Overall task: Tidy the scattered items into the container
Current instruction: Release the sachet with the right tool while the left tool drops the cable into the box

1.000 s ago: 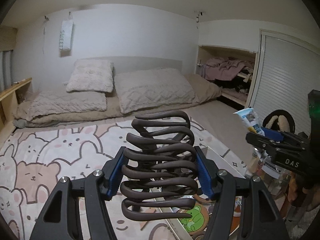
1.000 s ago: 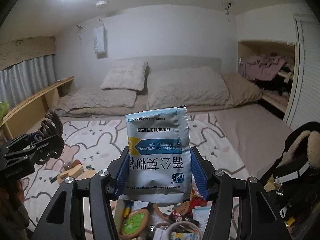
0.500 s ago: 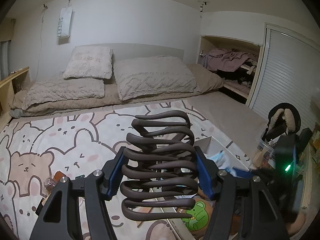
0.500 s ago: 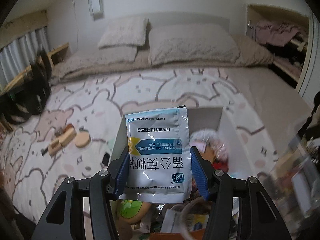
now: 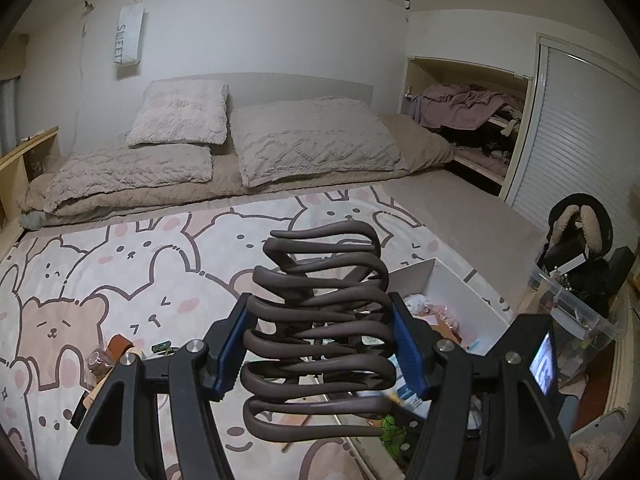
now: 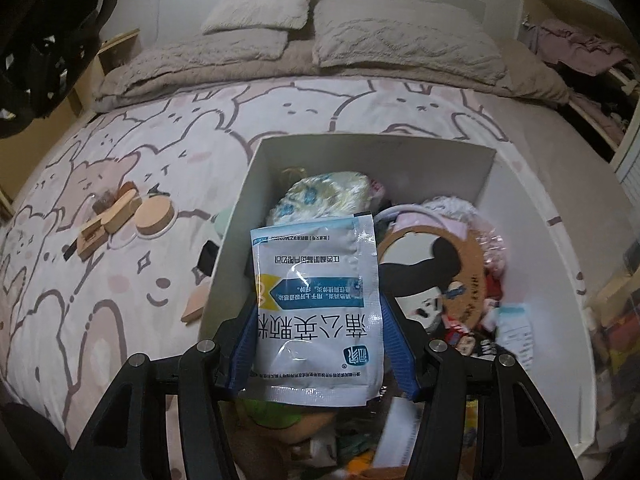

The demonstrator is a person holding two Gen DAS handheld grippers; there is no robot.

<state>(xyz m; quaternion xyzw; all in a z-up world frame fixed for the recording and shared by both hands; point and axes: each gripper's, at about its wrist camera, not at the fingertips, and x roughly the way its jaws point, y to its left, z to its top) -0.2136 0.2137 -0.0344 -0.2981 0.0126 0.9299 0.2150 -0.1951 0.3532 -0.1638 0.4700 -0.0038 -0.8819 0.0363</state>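
My left gripper (image 5: 320, 344) is shut on a dark brown wavy hair claw clip (image 5: 320, 332) and holds it above the cartoon-print bedspread, left of the white box (image 5: 460, 284). My right gripper (image 6: 316, 320) is shut on a white and blue medicine sachet (image 6: 316, 312) and holds it tilted down over the white box (image 6: 552, 280), which is full of small items. The right gripper's body (image 5: 532, 364) shows low at the right in the left wrist view.
Wooden pieces and a round wooden lid (image 6: 154, 214) lie on the bedspread left of the box, also seen in the left wrist view (image 5: 116, 348). A small wooden block (image 6: 196, 300) lies by the box wall. Pillows (image 5: 312, 140) lie at the back. Clutter and a clear bin (image 5: 576, 312) stand at right.
My right gripper has tipped down and moved over the box with the sachet still in it. My left gripper has lowered slightly, with the clip still held.
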